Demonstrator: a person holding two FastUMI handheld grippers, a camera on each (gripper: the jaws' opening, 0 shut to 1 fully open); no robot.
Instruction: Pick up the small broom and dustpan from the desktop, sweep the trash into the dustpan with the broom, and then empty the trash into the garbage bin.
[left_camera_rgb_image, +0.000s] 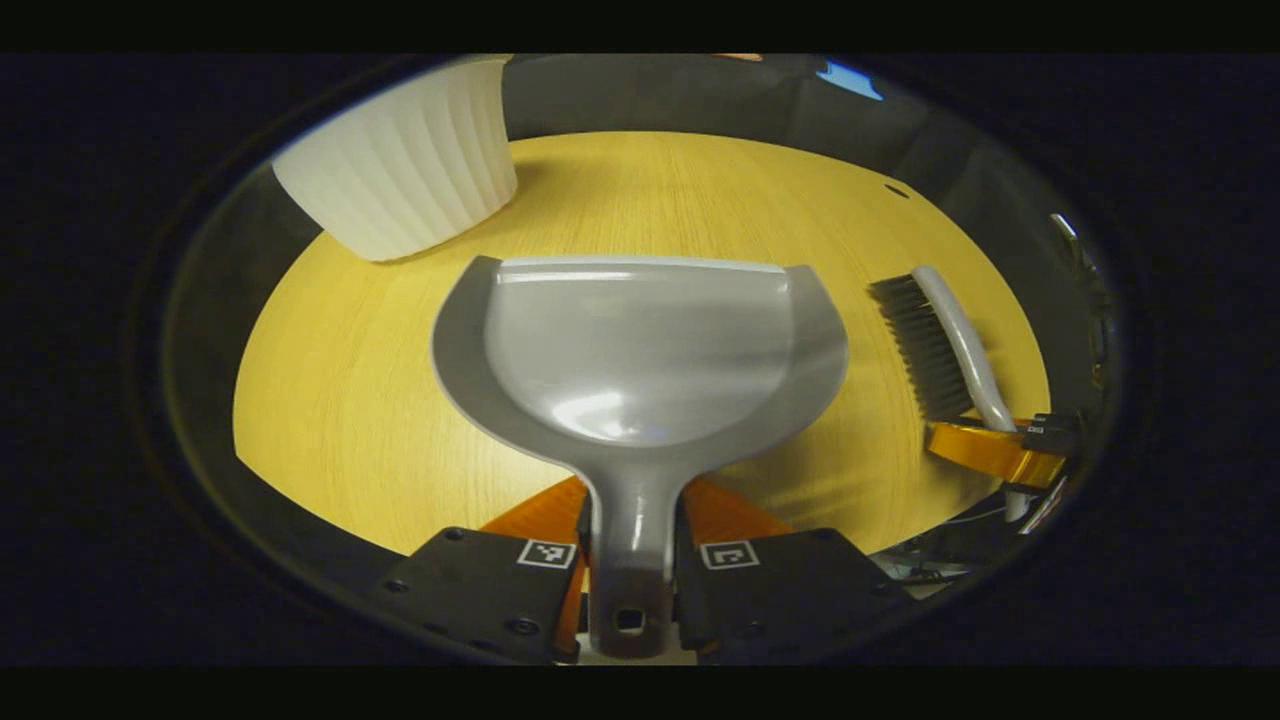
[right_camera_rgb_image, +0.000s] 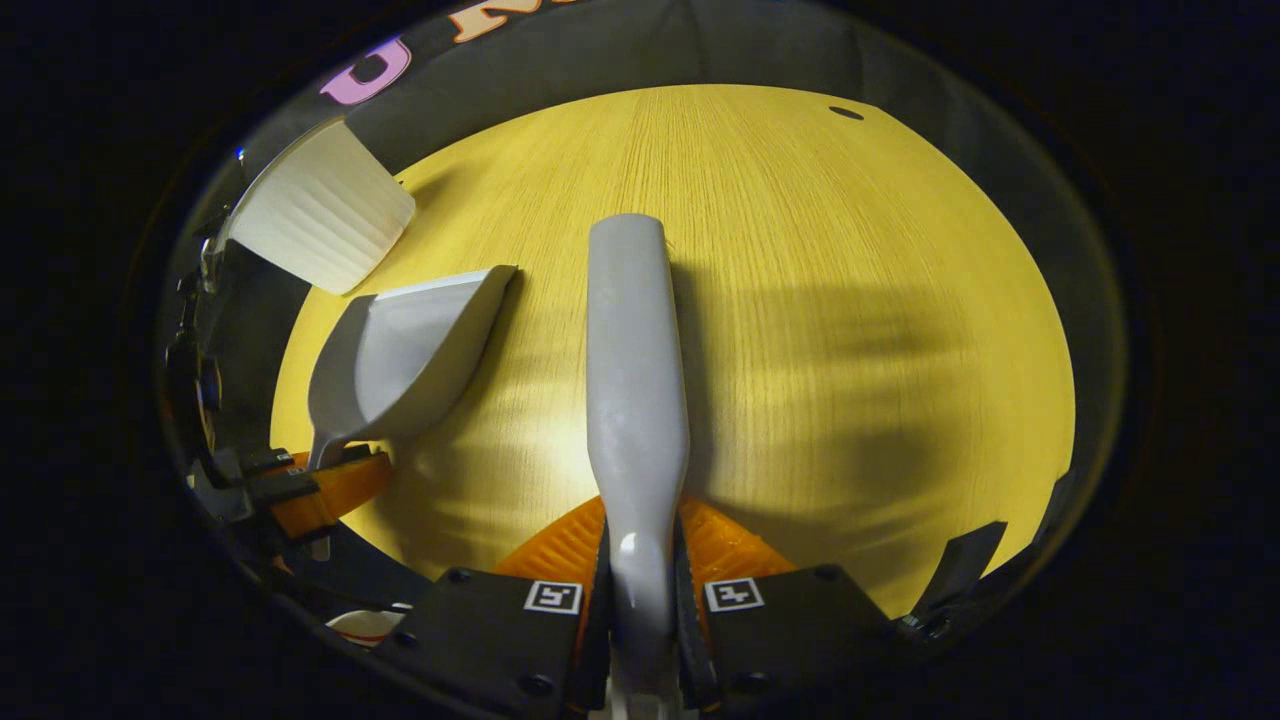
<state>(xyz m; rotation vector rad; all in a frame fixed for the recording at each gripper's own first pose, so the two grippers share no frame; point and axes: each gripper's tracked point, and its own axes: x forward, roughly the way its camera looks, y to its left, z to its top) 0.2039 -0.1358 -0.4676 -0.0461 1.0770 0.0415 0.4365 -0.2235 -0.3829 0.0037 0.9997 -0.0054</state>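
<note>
My left gripper (left_camera_rgb_image: 630, 545) is shut on the handle of the grey dustpan (left_camera_rgb_image: 640, 350), whose pan faces forward over the yellow wooden desktop (left_camera_rgb_image: 350, 400). The small broom (left_camera_rgb_image: 940, 345), with a pale handle and dark bristles, shows at the right of the left gripper view, held by the other gripper (left_camera_rgb_image: 1010, 450). In the right gripper view my right gripper (right_camera_rgb_image: 640, 575) is shut on the broom's handle (right_camera_rgb_image: 635, 400), which points straight ahead. The dustpan (right_camera_rgb_image: 400, 360) and the left gripper (right_camera_rgb_image: 310, 490) lie to its left. The pan looks empty.
A white ribbed garbage bin (left_camera_rgb_image: 410, 170) stands at the far left of the desktop, also seen as the bin (right_camera_rgb_image: 315, 225) in the right gripper view. A small dark hole (right_camera_rgb_image: 846, 113) marks the far right of the desktop. Black cloth walls surround the table.
</note>
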